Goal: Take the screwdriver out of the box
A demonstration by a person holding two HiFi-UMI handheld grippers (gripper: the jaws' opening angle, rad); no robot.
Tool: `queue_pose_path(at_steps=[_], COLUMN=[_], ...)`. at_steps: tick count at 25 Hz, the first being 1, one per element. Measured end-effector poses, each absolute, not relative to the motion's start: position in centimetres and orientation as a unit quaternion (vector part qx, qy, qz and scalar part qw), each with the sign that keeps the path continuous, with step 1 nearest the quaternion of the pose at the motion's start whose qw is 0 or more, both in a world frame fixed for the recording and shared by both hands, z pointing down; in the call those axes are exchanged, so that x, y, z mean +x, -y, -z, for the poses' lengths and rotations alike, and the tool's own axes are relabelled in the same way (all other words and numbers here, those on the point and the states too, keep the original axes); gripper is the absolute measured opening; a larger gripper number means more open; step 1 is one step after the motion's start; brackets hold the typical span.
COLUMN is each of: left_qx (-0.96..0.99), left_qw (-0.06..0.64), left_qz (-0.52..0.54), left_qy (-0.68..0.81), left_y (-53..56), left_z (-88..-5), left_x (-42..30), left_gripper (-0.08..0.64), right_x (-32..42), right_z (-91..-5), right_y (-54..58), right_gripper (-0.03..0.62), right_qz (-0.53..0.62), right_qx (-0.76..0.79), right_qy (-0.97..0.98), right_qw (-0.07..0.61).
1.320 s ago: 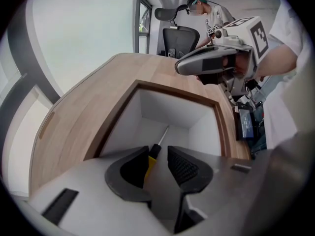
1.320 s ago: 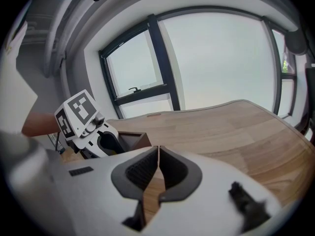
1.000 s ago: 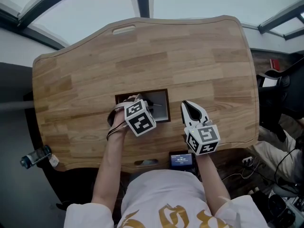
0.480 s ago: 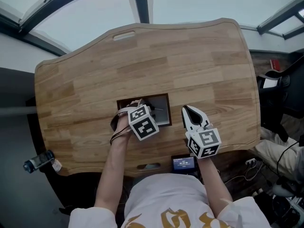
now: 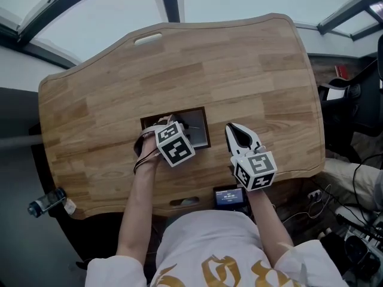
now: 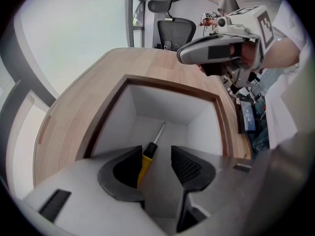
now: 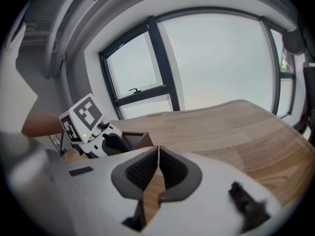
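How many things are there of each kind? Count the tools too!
Screwdriver: 1
Box: 1
Table: 1
Tools: 2, the left tool and the right tool
Total: 5

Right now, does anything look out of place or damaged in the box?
Nothing stands out. The screwdriver lies intact on the box floor, between the left gripper's open jaws, which have just been opening.
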State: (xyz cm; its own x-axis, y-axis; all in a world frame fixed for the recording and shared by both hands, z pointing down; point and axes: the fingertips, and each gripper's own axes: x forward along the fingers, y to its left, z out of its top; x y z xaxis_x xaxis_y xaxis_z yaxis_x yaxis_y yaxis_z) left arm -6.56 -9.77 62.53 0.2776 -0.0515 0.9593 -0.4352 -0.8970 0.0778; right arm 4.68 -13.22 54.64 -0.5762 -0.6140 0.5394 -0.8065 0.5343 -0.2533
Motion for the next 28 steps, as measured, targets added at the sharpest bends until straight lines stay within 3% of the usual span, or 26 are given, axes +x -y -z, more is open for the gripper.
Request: queue_pose_path(at_steps=[8,21,28], left_qx=[0.776,0.765,0.764], left_qw=[0.182,0.108,0.126], left_qz=[-0.585,-0.617,-0.618], left_qy=[0.151,0.148,0.136], left_y=[9.5,9.8,9.8], left_z=[-62.0,-63.2,-63.9], left_x=[-6.8,-7.4,-7.1], left_gripper=[0.158,0.189,0.164], right_x=[5.3,5.5,6.2], right_z=[-54.4,-54.7,-55.2], right_y=[13.1,12.7,12.5], right_gripper=[0.032,0.032,0.032], right_qz=[-0.243,-0.25,-0.256], right_qx=[0.423,0.426,0.431], right_qy=[0.851,0.848,0.843], right_qw=[0.194,0.193,0.195])
